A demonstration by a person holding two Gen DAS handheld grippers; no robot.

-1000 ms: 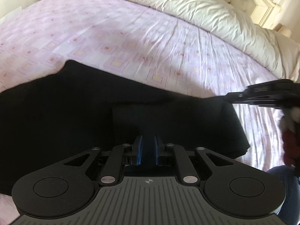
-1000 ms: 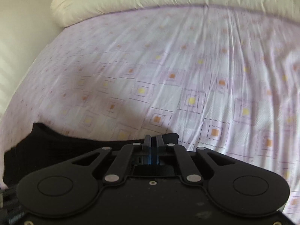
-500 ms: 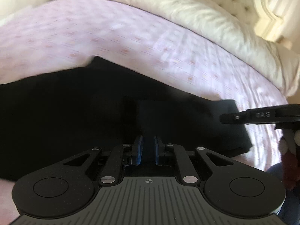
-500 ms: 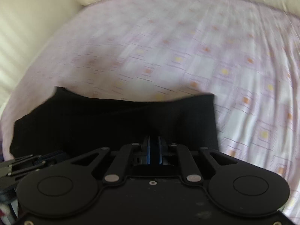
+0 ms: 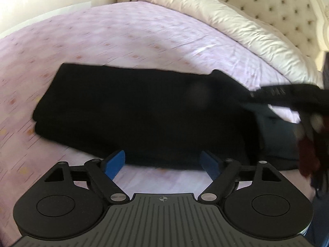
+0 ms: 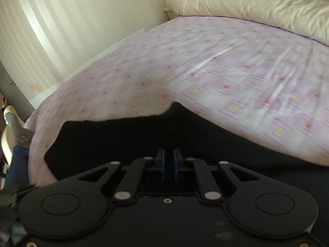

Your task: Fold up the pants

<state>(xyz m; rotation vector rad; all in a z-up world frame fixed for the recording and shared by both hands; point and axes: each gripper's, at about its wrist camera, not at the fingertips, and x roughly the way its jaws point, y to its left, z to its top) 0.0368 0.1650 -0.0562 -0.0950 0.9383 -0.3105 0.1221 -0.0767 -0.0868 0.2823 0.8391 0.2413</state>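
Black pants [image 5: 144,111] lie folded on the bed [image 5: 127,39]. Left gripper [image 5: 163,162] jaws are opening, nothing between them; right gripper [image 6: 168,163] jaws seem clamped on the pants' dark cloth

The left hand-held gripper [image 5: 163,162] tilts downward, its jaws opening wide with nothing pinched between the blue pads [image 5: 115,162]. The right hand-held gripper [image 6: 169,162] tilts down too, jaws nearly closed on black pants [image 6: 115,142]
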